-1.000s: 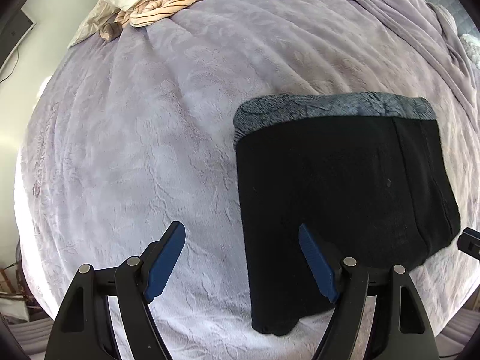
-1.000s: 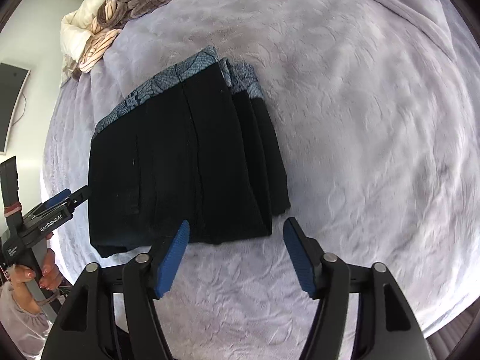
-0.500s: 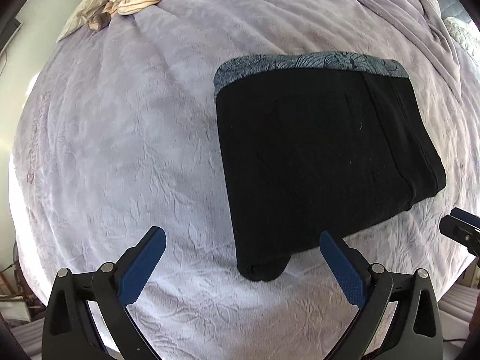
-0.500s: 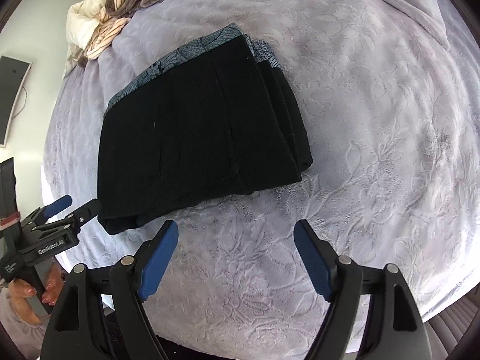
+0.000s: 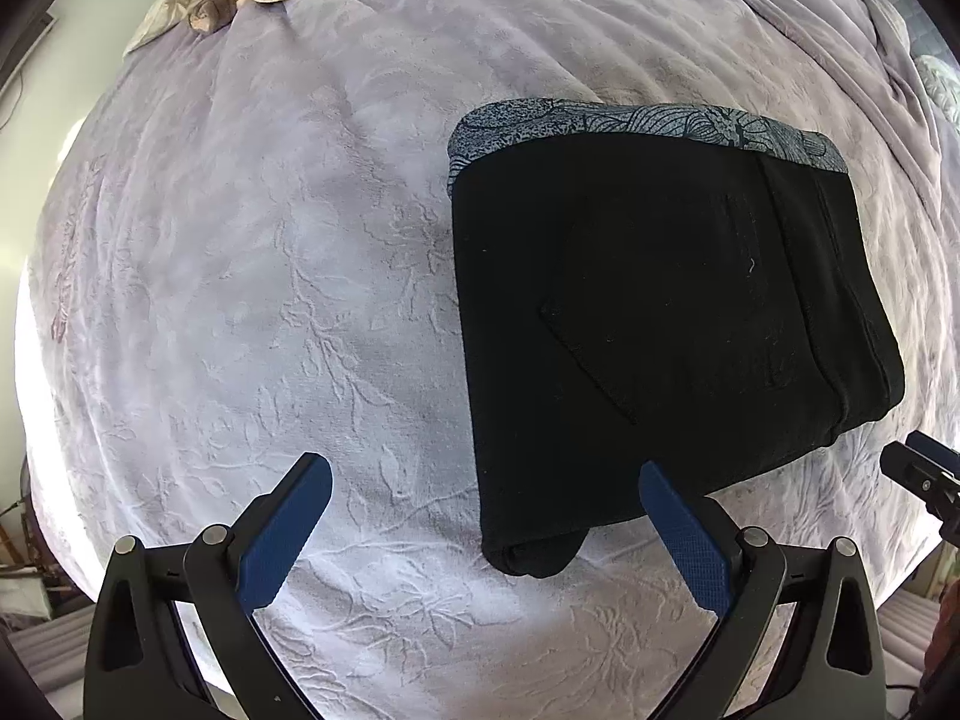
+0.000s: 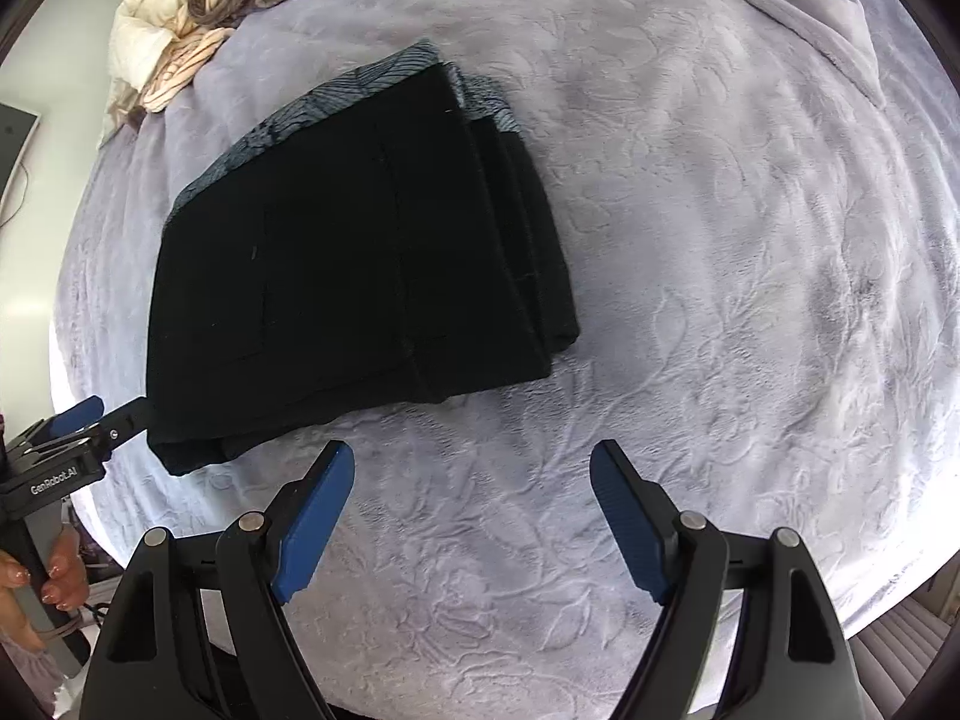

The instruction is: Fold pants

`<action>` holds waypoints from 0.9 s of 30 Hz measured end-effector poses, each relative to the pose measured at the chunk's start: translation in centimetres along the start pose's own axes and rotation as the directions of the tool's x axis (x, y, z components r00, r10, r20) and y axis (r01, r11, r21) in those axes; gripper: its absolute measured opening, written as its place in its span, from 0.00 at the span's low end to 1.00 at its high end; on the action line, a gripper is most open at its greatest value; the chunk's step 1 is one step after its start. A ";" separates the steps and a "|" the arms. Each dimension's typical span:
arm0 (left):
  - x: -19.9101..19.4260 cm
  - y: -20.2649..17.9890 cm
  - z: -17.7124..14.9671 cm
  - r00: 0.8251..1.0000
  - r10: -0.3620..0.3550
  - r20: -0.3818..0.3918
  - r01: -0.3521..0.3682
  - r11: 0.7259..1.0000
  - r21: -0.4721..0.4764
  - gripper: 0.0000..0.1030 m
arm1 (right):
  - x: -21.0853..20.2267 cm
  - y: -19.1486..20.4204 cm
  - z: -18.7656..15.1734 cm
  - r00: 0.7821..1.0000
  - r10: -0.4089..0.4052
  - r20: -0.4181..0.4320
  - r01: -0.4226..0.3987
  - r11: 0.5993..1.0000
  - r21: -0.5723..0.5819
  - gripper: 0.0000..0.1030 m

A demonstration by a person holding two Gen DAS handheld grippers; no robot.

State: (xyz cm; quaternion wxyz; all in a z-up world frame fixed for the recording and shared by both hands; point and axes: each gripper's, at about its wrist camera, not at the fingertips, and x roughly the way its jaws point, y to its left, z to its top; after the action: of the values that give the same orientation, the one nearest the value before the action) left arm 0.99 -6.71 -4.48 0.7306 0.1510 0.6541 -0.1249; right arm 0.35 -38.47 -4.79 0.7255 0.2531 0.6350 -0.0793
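Clearly you are dealing with soft, limp cloth: the black pants with a grey patterned waistband [image 5: 654, 312], folded into a thick stacked block, lie flat on the pale lilac embossed bedspread [image 5: 270, 312] toward the near edge of the bed. Judge them light but floppy, so the layers will likely slide apart if you pinch only the top ply; take hold at the rounded fold nearest you, through the whole stack. Your left claw [image 5: 486, 516] has just been opening and stands released, with that near corner of the pants between its blue pads [image 5: 282, 534] but untouched. Your right claw [image 6: 474, 504] has also just been opening and hangs released over bare bedspread, nothing in it. Only the right wrist view shows the stepped layer edges along the far side and your hand [image 6: 36, 582] on the other handle; only the left view shows the back pocket seam.
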 end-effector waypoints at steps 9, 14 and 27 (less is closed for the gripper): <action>0.2 -0.8 0.5 1.000 0.001 -0.007 -0.001 1.000 -0.002 1.00 | 0.3 -0.4 0.4 1.000 0.003 0.007 -0.003 1.000 -0.003 1.00; 0.6 -0.7 0.9 1.000 0.000 -0.017 0.000 1.000 -0.013 1.00 | 0.6 -0.7 0.7 1.000 0.004 -0.009 -0.004 1.000 -0.010 1.00; 2.5 3.3 4.8 0.979 -0.205 -0.011 0.204 0.975 -0.089 1.00 | 0.8 -3.1 3.7 0.990 0.131 -0.046 -0.132 0.991 -0.004 1.00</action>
State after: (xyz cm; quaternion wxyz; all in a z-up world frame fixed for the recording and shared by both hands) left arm 6.98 -5.45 -6.27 0.7133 0.0522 0.6781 -0.1693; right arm 2.42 -42.71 -6.11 0.7154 0.2937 0.6336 -0.0235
